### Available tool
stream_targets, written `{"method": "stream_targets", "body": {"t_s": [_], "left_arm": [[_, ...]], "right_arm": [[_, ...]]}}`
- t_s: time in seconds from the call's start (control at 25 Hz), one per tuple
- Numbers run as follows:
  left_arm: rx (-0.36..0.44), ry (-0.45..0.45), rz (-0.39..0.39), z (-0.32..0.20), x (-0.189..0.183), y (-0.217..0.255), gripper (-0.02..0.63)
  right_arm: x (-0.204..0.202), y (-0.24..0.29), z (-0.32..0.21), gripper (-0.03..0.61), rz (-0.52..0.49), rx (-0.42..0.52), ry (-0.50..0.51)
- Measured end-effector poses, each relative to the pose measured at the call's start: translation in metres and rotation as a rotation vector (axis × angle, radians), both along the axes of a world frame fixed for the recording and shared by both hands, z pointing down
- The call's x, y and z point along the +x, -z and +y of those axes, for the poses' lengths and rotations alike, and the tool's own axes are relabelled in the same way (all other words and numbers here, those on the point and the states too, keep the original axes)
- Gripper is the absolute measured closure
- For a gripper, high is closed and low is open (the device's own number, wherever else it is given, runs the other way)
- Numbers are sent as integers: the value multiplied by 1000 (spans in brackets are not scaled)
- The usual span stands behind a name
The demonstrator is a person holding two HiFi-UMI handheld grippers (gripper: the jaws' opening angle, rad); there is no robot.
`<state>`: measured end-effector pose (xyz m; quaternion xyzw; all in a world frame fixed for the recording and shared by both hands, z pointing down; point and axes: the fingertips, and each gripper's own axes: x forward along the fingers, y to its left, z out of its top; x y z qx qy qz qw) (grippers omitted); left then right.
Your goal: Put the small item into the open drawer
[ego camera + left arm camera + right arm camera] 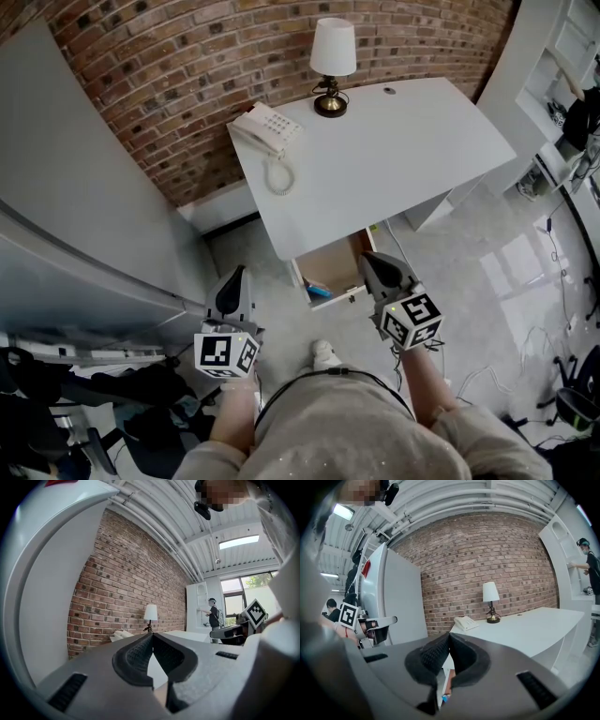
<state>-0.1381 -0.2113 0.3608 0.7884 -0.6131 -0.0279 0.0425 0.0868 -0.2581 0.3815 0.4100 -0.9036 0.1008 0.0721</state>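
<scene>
The drawer (pixel 336 266) stands pulled out from under the white desk (pixel 394 159), showing its wooden inside. A small blue item (pixel 317 292) lies in it near the front left corner, and a sliver of that blue item (pixel 442 698) shows below the jaws in the right gripper view. My right gripper (pixel 365 256) hovers over the drawer's right edge, shut and empty; its pads (pixel 440 651) meet at the tip. My left gripper (pixel 240 271) hangs over the floor left of the drawer, also shut with nothing held, its pads (pixel 140 656) together.
On the desk stand a lamp (pixel 332 64) and a white telephone (pixel 268 131). A tall grey cabinet (pixel 75 187) fills the left. Cables (pixel 553 272) lie on the floor at right by white shelves. A person (pixel 214 618) stands at the shelves.
</scene>
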Motion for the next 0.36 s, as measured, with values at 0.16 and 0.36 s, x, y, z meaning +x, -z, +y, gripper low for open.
{"method": "stream_targets", "body": {"t_s": [0.16, 0.36], "left_arm": [[1, -2, -3, 0, 1, 0, 609], [-2, -2, 0, -3, 1, -2, 609]], "right_arm": [[0, 1, 0, 574, 0, 0, 1], [-1, -1, -2, 574, 2, -3, 4]]}}
